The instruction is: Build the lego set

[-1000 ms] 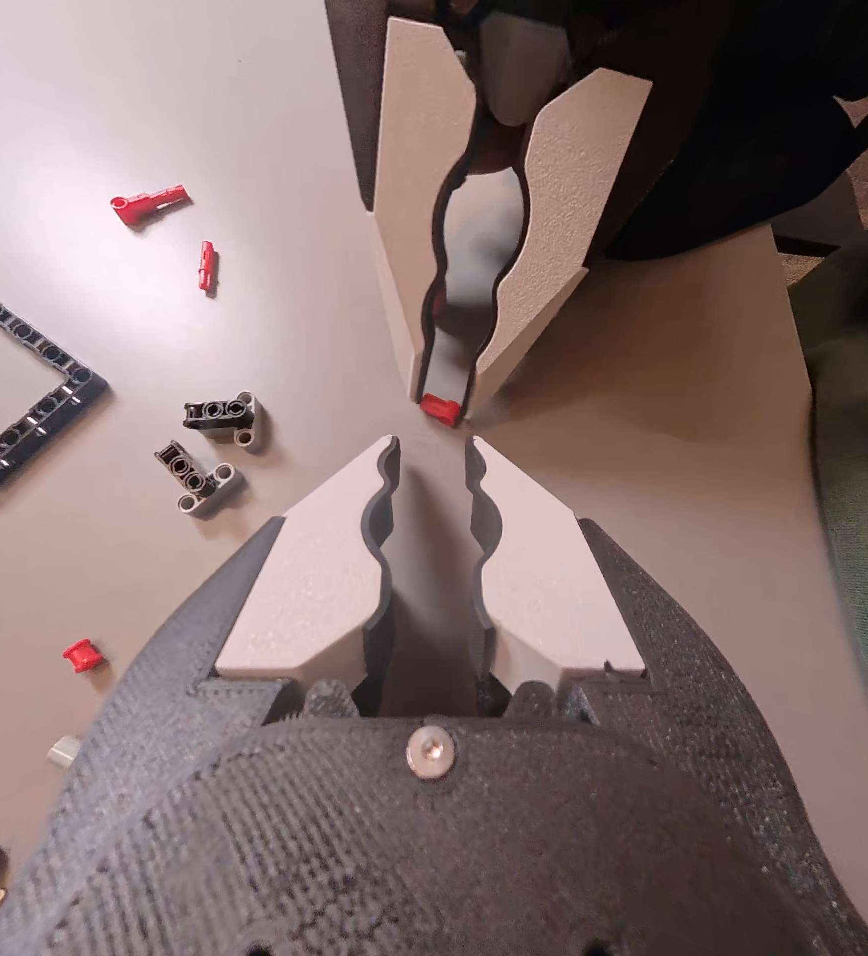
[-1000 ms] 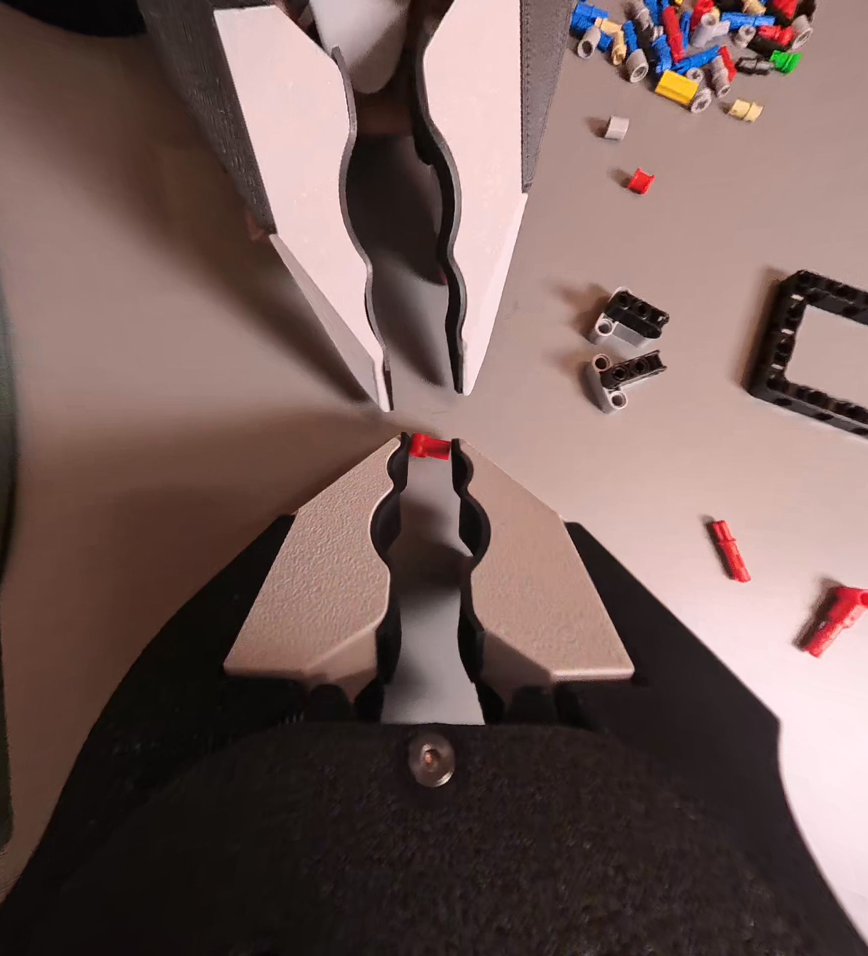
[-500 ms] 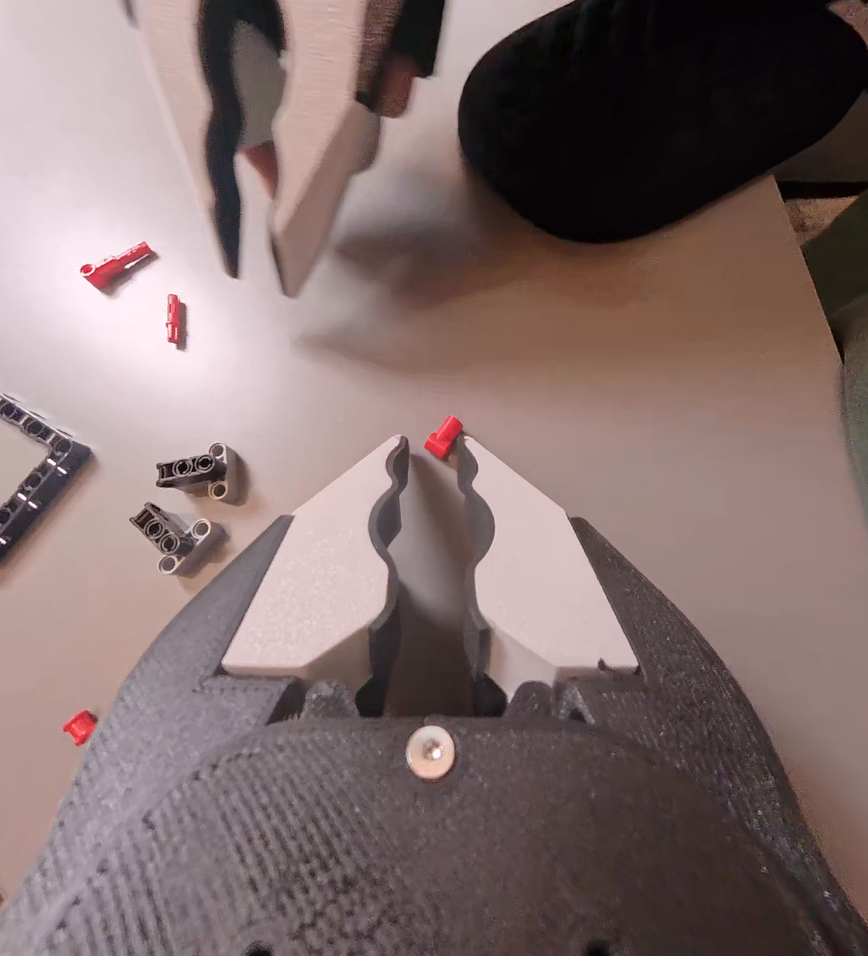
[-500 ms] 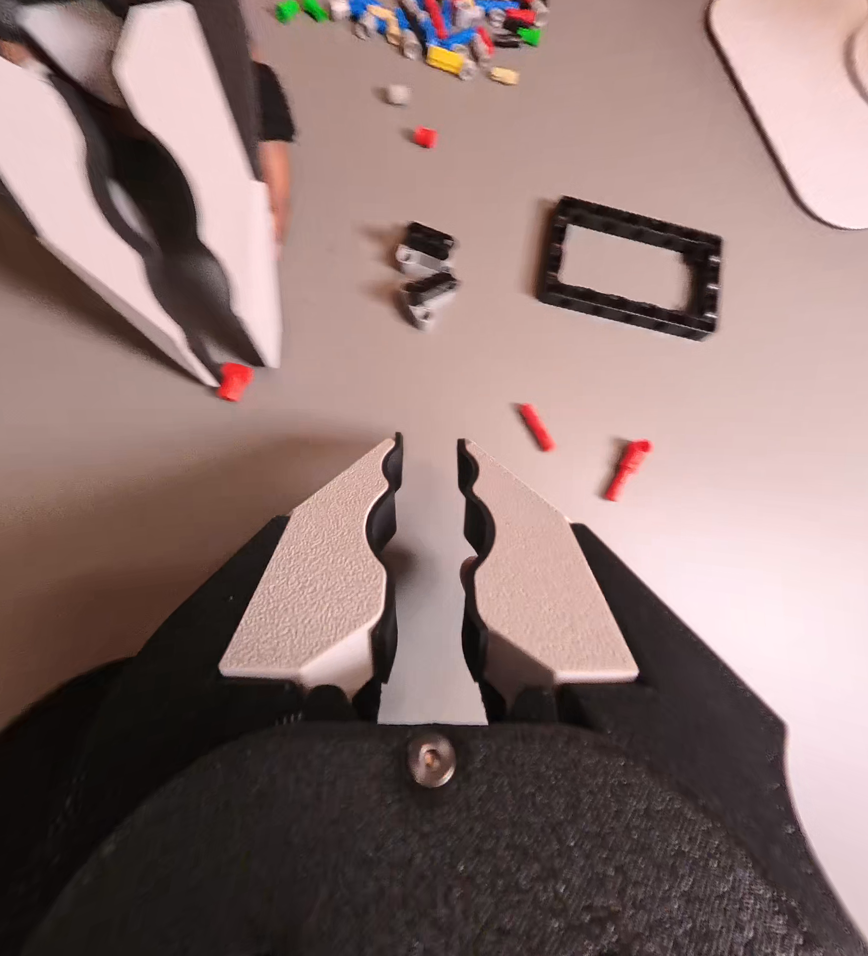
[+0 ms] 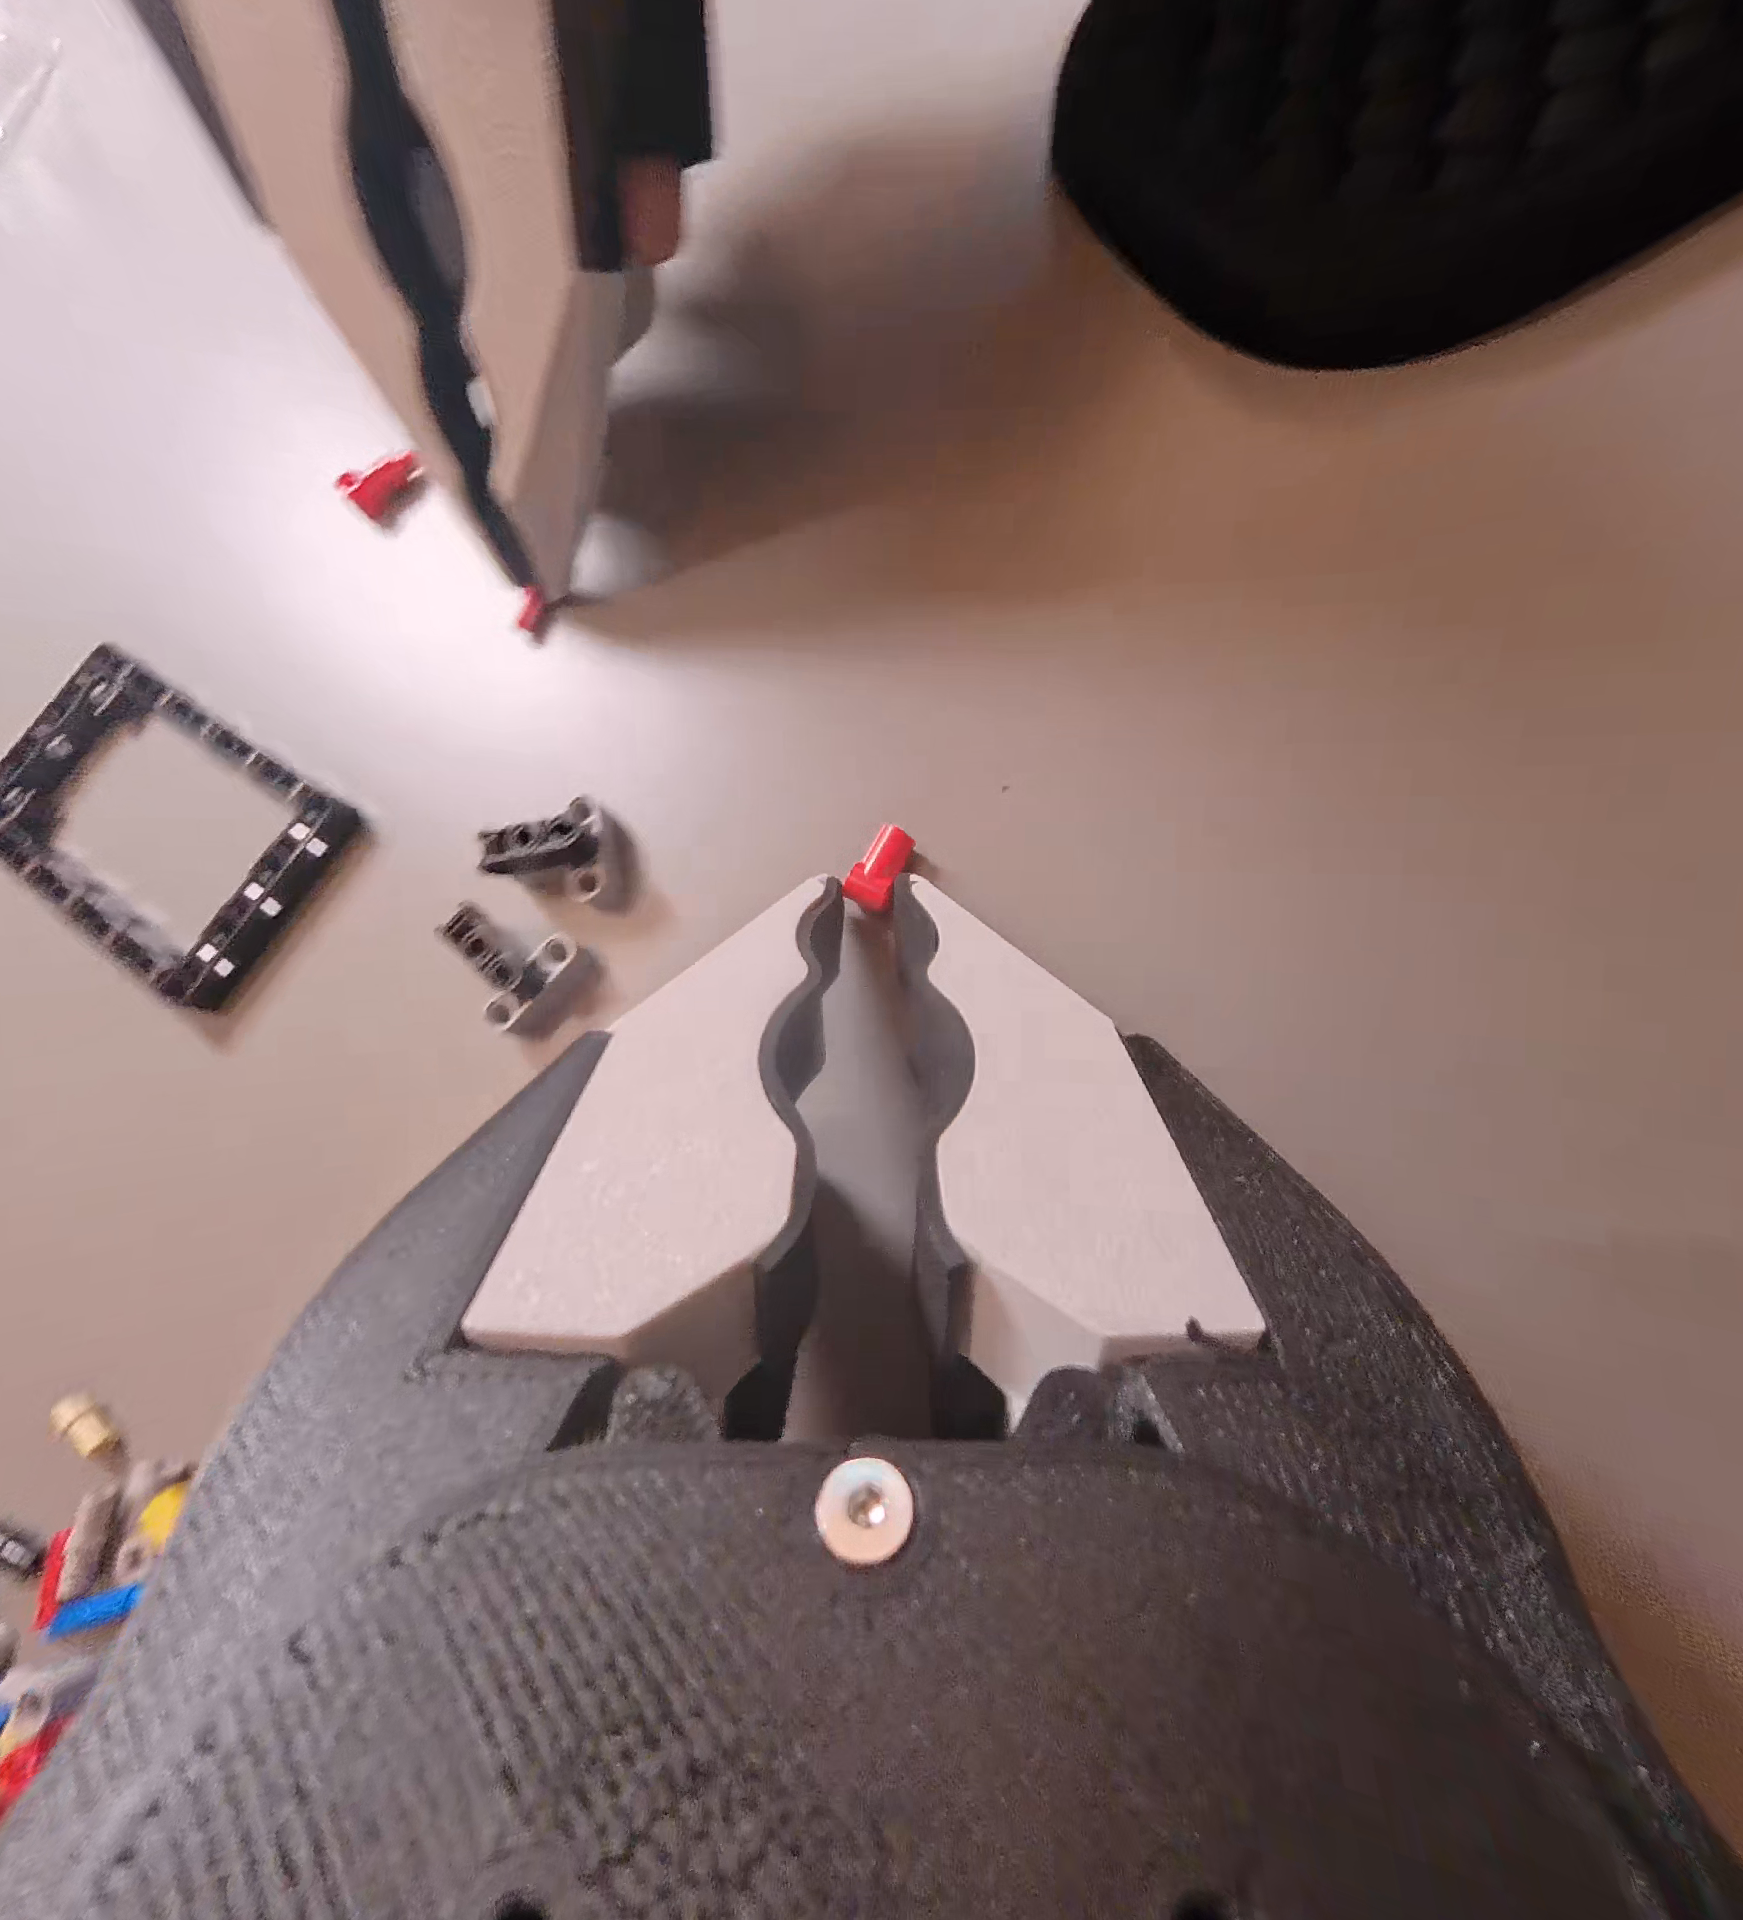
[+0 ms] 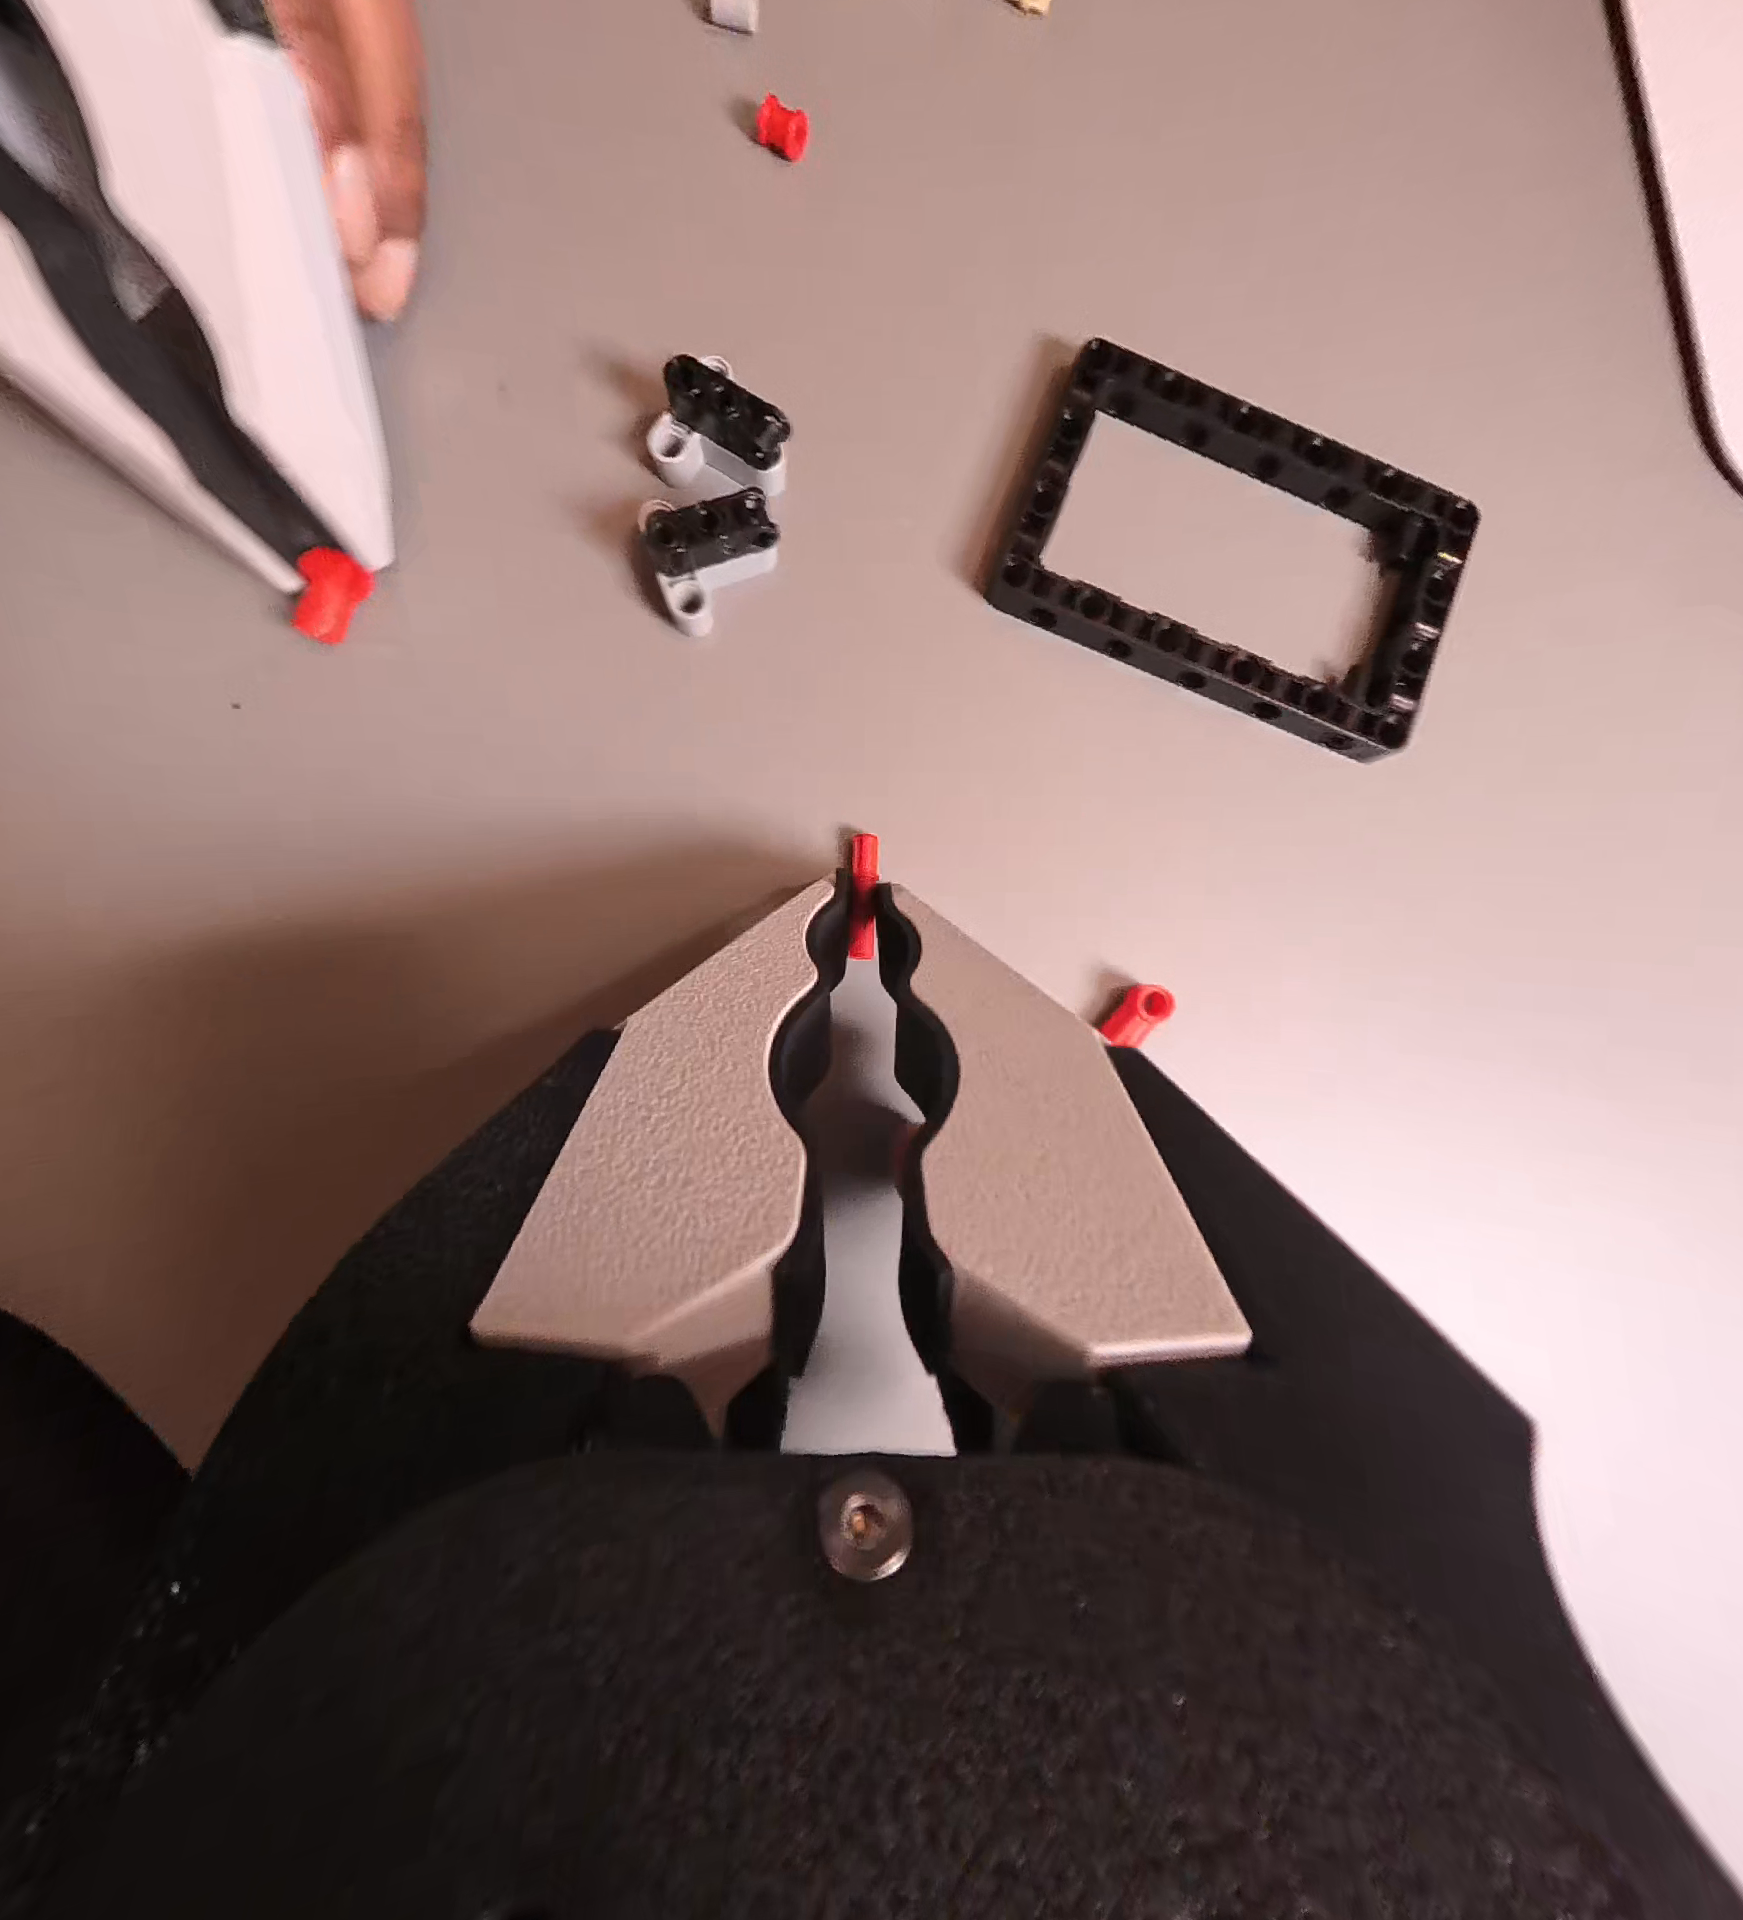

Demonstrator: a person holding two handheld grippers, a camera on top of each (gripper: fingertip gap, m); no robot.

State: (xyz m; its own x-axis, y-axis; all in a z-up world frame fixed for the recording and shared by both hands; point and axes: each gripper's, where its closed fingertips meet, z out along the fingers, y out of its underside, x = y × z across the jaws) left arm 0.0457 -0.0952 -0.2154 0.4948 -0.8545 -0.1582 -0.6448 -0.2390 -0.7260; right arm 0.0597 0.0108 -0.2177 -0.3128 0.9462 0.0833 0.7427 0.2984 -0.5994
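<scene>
A plain grey-brown desk (image 6: 1262, 935) is filling both views. A black frame (image 6: 1231, 545) is lying far right, with two small black-and-grey parts (image 6: 716, 473) just left of it. A pile of bright bricks (image 5: 5, 1621) is sitting near the left edge. The left tool (image 5: 872, 888) is pointing down at the desk, nearly closed, pinching a short red peg (image 5: 875, 868) at its tips. The right tool (image 6: 859, 894) is tilting down too, squeezing a thin red pin (image 6: 861, 894). Another red pin (image 6: 1137, 1010) is lying just right of it.
</scene>
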